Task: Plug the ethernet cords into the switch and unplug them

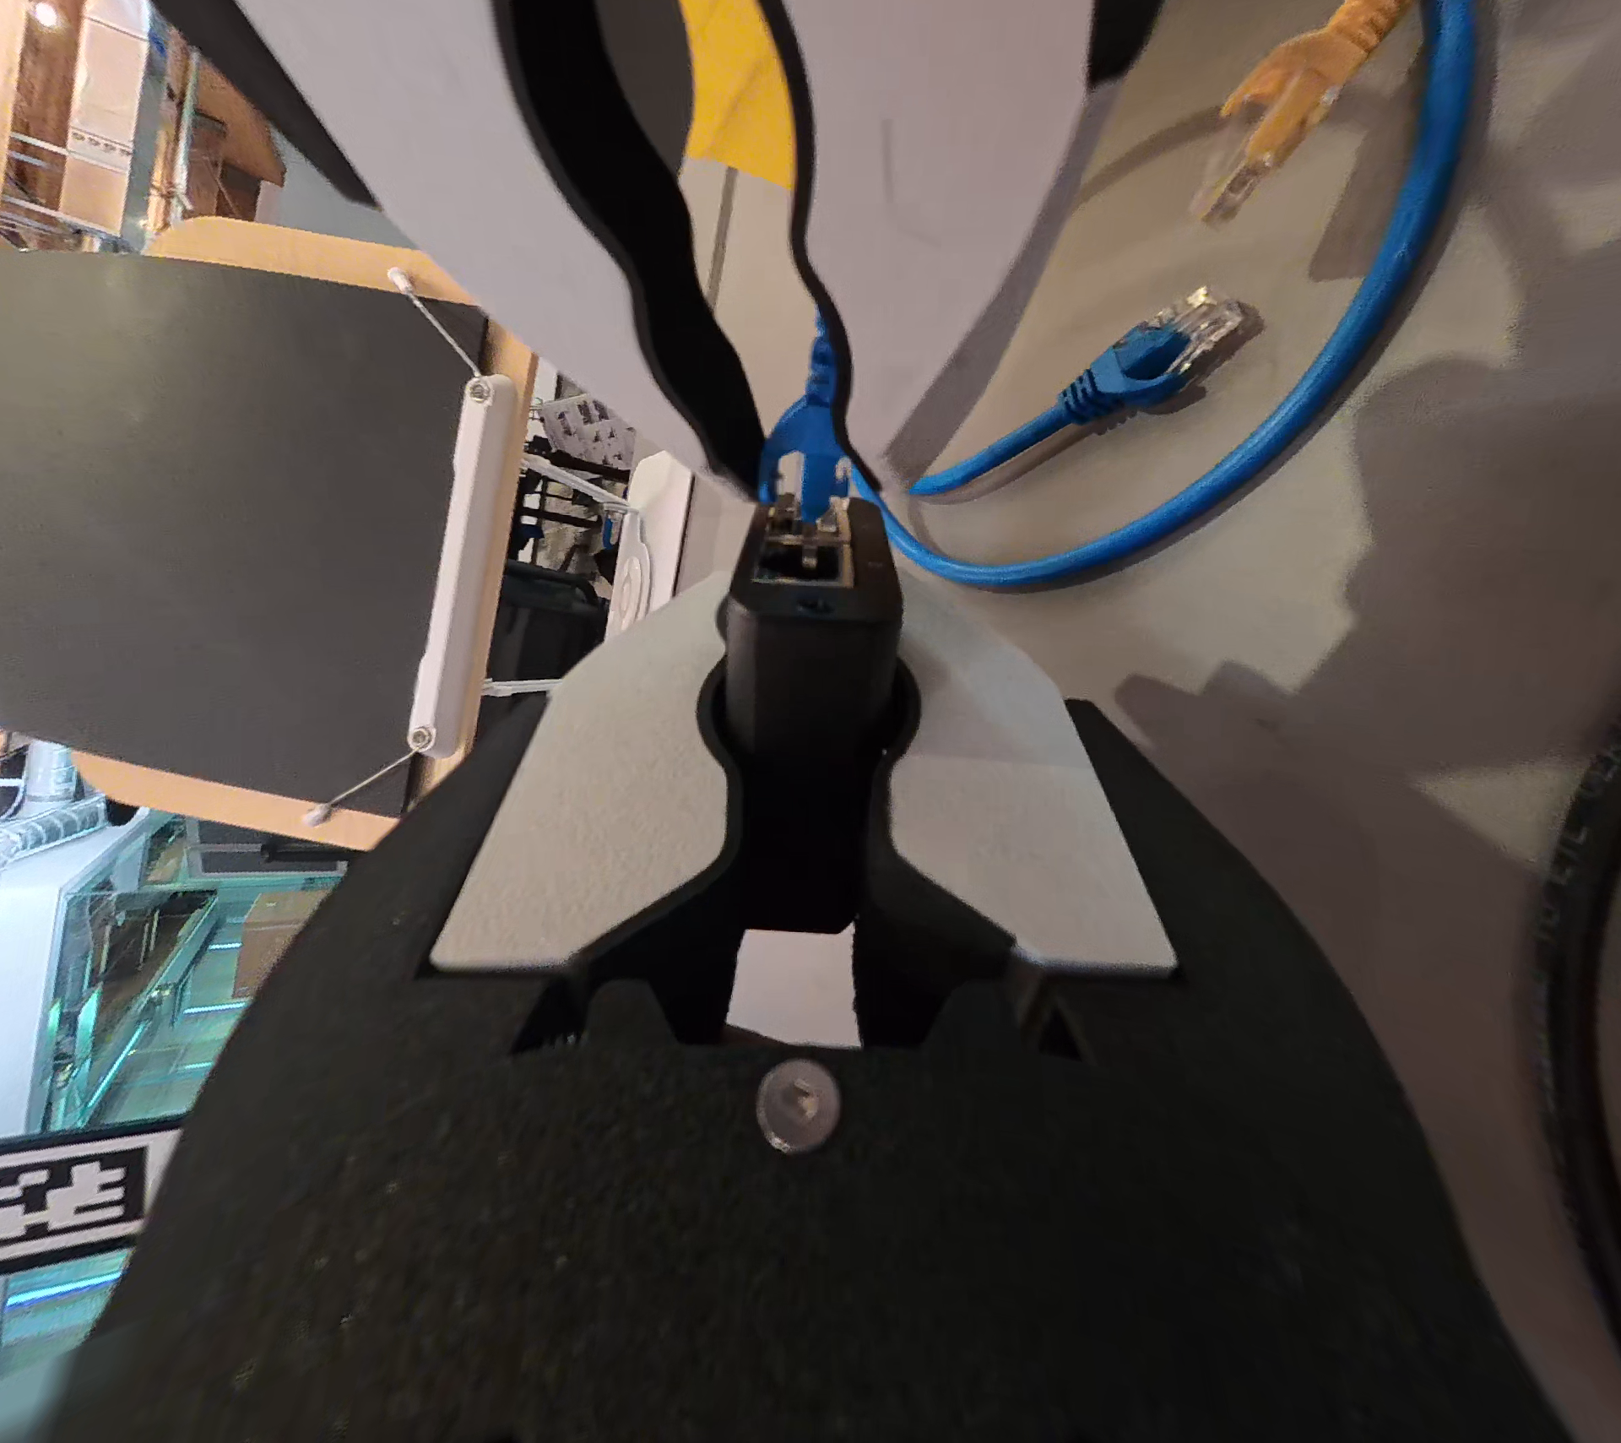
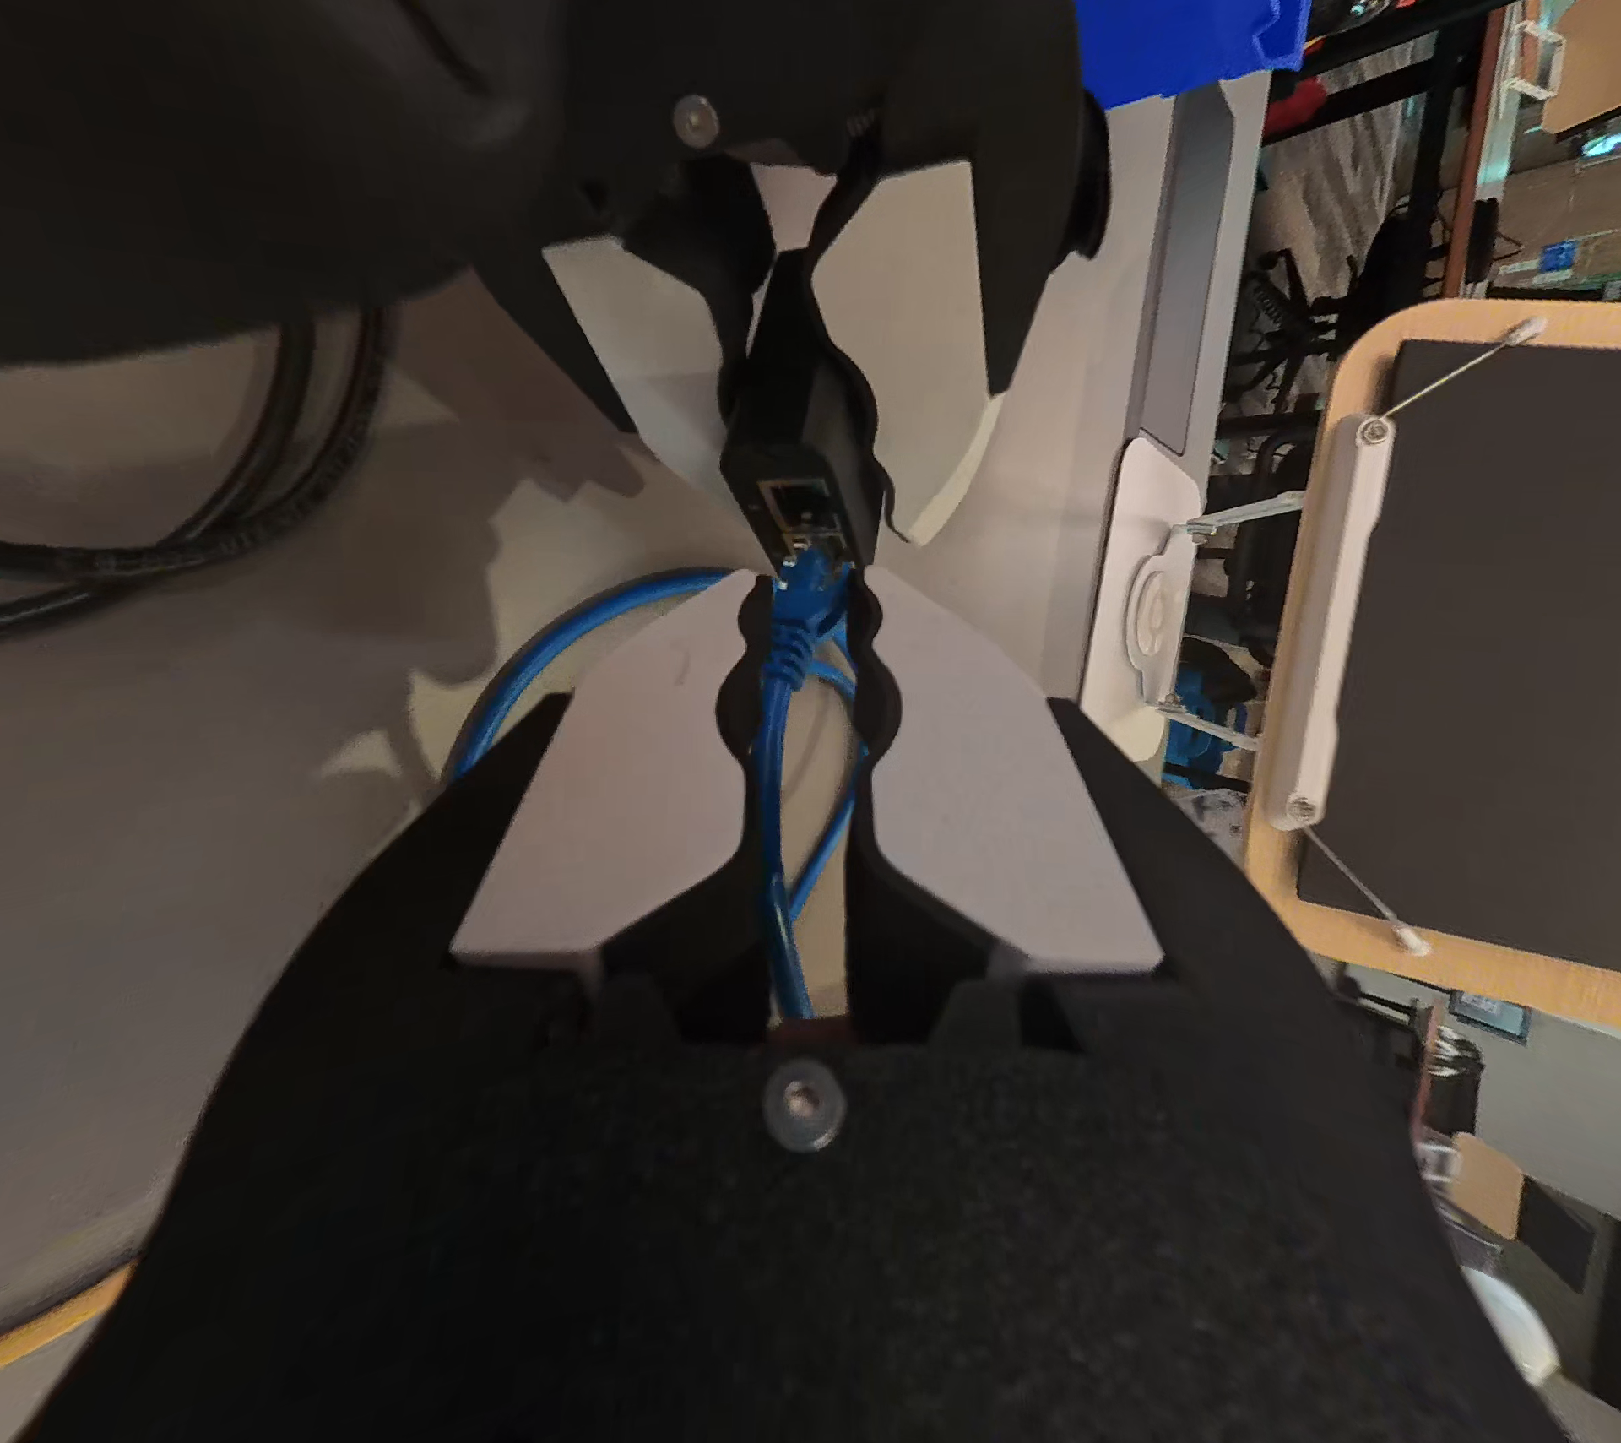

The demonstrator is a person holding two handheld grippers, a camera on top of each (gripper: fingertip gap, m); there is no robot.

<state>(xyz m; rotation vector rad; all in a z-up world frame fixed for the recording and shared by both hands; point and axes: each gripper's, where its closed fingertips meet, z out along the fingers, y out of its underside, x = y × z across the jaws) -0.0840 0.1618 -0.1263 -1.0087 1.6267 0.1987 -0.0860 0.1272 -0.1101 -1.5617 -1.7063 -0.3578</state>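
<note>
The left claw (image 1: 811,594) grips the black switch (image 1: 811,664); the right claw (image 2: 811,611) pinches the blue plug (image 2: 807,589) at its port. No legible writing.

- The left gripper (image 1: 811,611) was clamped on the black switch (image 1: 811,664), its fingers reaching forward above the grey table (image 1: 1447,611).
- The right gripper (image 2: 811,611) faced it tip to tip, its fingers pinched on the blue cord's plug (image 2: 807,598) at the switch's port.
</note>
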